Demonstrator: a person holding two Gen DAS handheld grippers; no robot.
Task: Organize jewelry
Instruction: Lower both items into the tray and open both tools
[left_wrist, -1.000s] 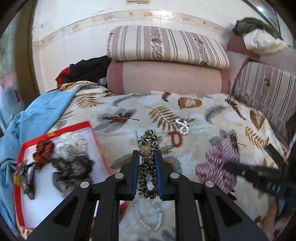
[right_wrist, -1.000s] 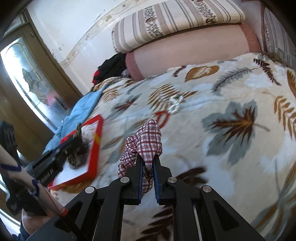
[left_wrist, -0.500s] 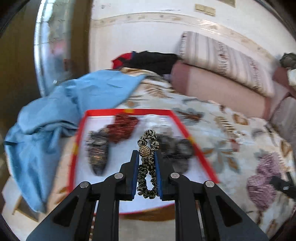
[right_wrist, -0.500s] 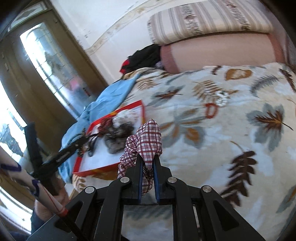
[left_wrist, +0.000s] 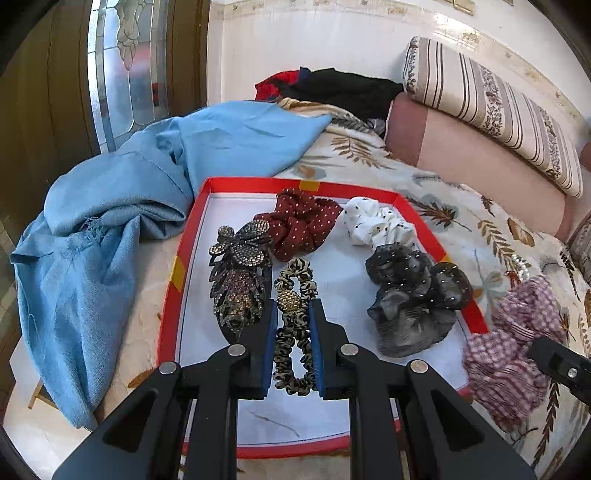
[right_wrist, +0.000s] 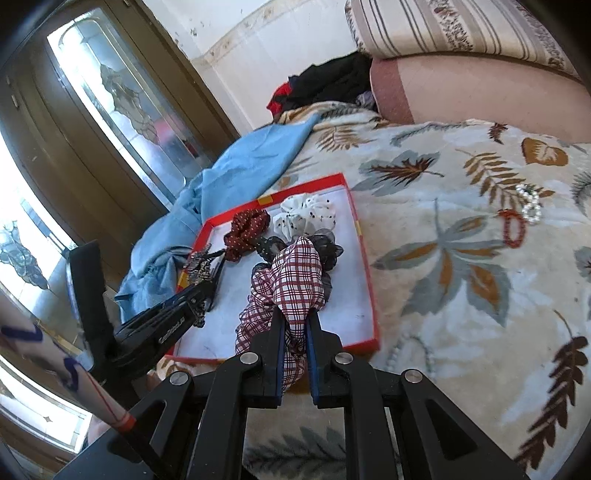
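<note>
Leaf-print blanket (right_wrist: 461, 229): covers the bed you work on; striped cushion (left_wrist: 491, 107) and pink bolster (left_wrist: 472, 170) along the wall.
Room: glazed wooden door (left_wrist: 125, 74) to your left.
Blue cloth (left_wrist: 122, 206): bunched just beside the tray.
Tray (left_wrist: 184, 258): red-rimmed, holds scrunchies and clips.
Left gripper (left_wrist: 293, 321): your jaws pinch the leopard band (left_wrist: 295, 332), above the tray floor.
Right gripper (right_wrist: 294, 334): your jaws clamp the plaid scrunchie (right_wrist: 295, 280), above the tray's near edge.
Bracelets (right_wrist: 521, 218): loose on the blanket, well apart.
</note>
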